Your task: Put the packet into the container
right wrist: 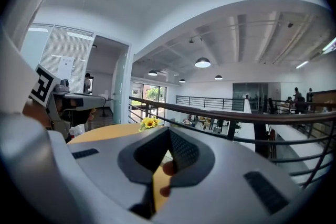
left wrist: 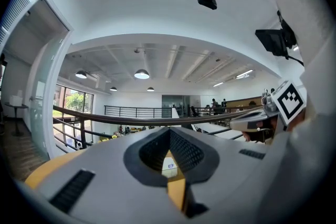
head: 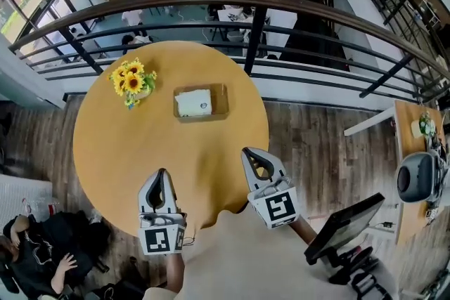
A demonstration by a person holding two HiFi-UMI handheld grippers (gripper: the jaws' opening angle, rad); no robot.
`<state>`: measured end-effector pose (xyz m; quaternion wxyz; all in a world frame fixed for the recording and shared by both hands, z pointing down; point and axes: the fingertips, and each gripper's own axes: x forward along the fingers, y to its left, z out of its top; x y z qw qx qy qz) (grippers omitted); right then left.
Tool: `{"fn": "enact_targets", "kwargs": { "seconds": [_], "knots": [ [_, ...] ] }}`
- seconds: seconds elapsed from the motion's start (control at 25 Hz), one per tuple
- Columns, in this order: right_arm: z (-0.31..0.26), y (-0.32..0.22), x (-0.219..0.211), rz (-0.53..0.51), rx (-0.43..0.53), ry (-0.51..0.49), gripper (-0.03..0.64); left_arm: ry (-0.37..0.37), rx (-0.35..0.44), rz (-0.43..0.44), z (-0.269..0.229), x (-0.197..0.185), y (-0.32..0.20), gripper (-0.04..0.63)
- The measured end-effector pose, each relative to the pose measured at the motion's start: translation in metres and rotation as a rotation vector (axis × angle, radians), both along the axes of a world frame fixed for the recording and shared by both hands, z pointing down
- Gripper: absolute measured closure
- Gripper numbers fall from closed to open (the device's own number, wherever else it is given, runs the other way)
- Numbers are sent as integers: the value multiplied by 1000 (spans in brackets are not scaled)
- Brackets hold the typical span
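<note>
A round table with a smooth, matte yellow top is being viewed from above in the head view. A shallow rectangular container of brown, wood-like material is sitting on it past the centre. The white, soft-looking packet is lying flat inside the container. A small bunch of sunflowers is standing just left of the container. The left gripper and right gripper, both of grey moulded plastic with ribbed dark pads, are being held over the table's near edge. Each gripper view is showing its jaws pressed together at the tips, with nothing gripped. Only the head view is showing the container whole; the gripper views are adding the ceiling lamps.
</note>
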<state>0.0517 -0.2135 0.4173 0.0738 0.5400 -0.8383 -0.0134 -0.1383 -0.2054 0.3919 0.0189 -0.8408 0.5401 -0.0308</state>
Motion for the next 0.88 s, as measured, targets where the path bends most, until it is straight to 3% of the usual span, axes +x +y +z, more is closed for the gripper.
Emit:
{"fn": "enact_targets", "kwargs": {
  "seconds": [0.28,0.48,0.88],
  "knots": [
    [-4,1,1,44,11,-31,612,2,-25,41,6,8,8,591],
    [-2,9,-4,42,-18,29,612,22,-21,73,5,14,18,591],
    [-15,40,7,138,18,56,612,24,-19,169,10,21,39,591]
  ]
}}
